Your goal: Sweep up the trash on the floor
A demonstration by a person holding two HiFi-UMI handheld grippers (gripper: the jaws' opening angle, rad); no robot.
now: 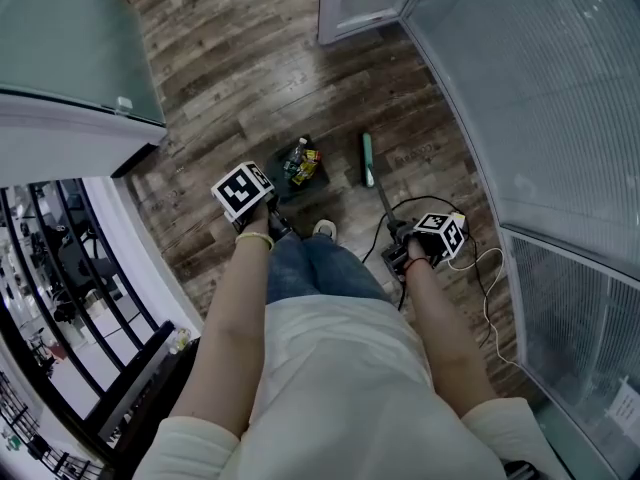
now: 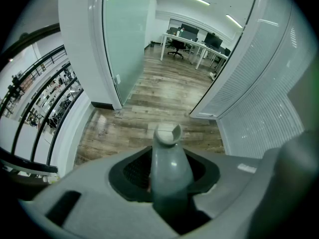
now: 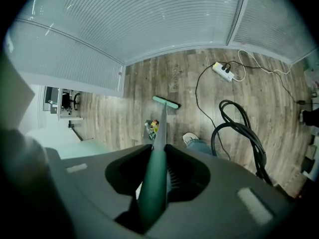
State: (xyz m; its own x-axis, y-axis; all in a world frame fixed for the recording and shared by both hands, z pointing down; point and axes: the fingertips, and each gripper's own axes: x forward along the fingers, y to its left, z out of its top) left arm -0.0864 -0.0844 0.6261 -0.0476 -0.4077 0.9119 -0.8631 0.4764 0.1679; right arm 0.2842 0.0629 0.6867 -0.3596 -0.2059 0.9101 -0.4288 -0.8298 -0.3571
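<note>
While L gripper clamps 1 dustpan, R gripper clamps 1 broom.

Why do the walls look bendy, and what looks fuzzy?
Left gripper view: the wide lens curves the glass wall and darkens the corners; the grey handle up close is soft. Right gripper view: the blinds bow, the green broom handle is blurry. Head view: the floor shows a pale shine.
</note>
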